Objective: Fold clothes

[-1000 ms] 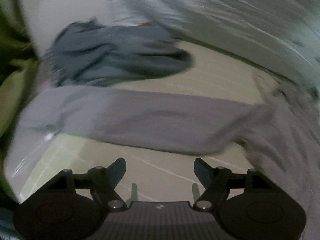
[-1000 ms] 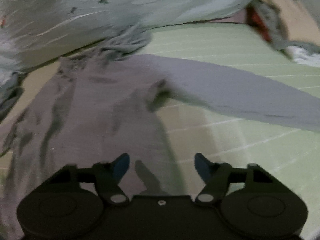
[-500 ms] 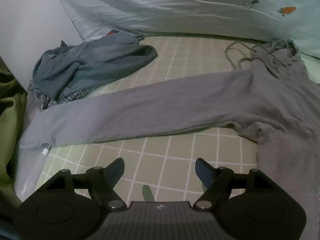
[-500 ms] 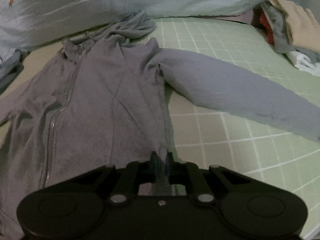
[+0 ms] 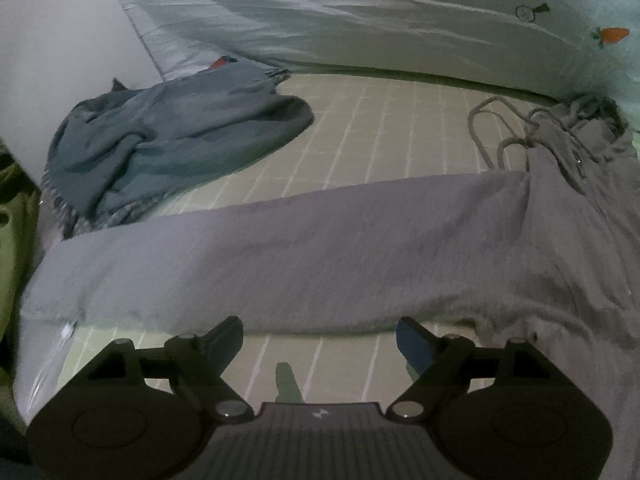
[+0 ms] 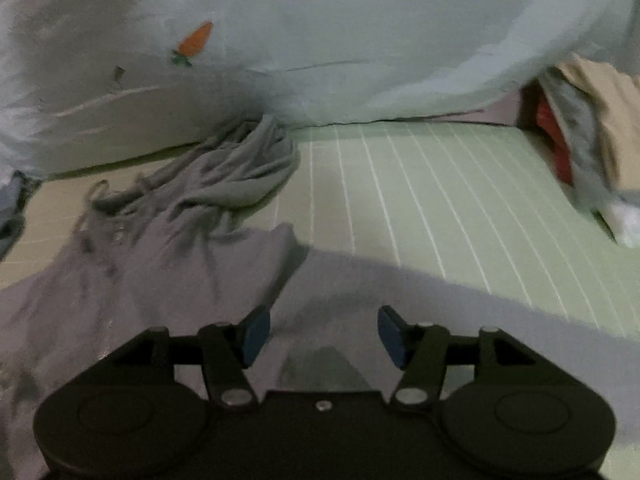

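Left wrist view first. The left gripper (image 5: 319,334) hangs over a pale green bed sheet (image 5: 376,132) with a white grid pattern. Its jaws are spread wide and opening further, with nothing between them, just bare sheet and the near edge of a sleeve. That sleeve belongs to the grey hoodie (image 5: 560,248), which is laid flat on the sheet. The left sleeve (image 5: 260,268) stretches straight out across the whole picture toward the left edge of the bed, and the hoodie's drawstring (image 5: 486,128) loops loose on the sheet near the collar. Further back on the left there's a crumpled blue-grey garment (image 5: 172,140) sitting apart from the hoodie. Behind everything runs a light mint duvet (image 5: 360,16) with little carrot prints, bunched up along the far side. A white wall (image 5: 60,60) fills the upper left corner, and some olive-green fabric (image 5: 12,240) hangs down the left edge.

Right wrist view, a bit blurry. The right gripper (image 6: 323,334) is over the hoodie (image 6: 132,288) around where the right sleeve (image 6: 460,304) joins the body. Its jaws are partway apart and opening. The pads aren't pinching any fabric that I can see. The hood (image 6: 240,168) is scrunched up against the duvet (image 6: 360,40) at the back. The sleeve runs off to the right over the same green sheet (image 6: 420,184). On the far right there's a pile of clothes (image 6: 588,132), tan, grey, red and white bits, too smeared to sort out.
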Action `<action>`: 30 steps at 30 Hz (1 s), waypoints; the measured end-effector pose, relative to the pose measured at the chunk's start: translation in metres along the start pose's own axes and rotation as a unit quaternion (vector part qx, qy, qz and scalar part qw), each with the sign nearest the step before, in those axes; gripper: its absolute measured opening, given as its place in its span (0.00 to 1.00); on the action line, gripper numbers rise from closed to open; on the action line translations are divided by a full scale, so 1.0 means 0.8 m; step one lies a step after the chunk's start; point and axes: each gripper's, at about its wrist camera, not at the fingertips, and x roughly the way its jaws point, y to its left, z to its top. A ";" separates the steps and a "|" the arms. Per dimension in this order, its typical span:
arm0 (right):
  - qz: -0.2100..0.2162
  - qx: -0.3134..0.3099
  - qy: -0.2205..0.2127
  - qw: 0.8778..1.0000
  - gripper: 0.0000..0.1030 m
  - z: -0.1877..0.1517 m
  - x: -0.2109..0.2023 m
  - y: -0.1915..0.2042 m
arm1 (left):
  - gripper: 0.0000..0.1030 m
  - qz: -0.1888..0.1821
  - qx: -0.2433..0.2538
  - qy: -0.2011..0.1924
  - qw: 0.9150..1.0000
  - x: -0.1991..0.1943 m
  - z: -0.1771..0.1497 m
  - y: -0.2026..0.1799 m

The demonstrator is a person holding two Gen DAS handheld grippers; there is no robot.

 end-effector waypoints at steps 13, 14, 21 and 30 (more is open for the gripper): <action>0.055 -0.092 0.046 0.993 0.05 0.034 0.094 -0.004 | 0.82 0.015 -0.024 0.050 0.998 0.065 0.048 -0.030; 0.052 -0.095 0.047 0.993 0.01 0.034 0.092 -0.005 | 0.82 0.012 -0.027 0.052 0.998 0.067 0.050 -0.031; -0.053 -0.061 0.043 0.996 0.01 0.027 0.083 -0.049 | 0.88 0.002 -0.042 0.052 0.998 0.075 0.055 -0.033; -0.095 -0.100 -0.001 0.990 0.81 0.058 0.076 0.006 | 0.96 0.010 -0.078 0.067 0.995 0.089 0.062 -0.013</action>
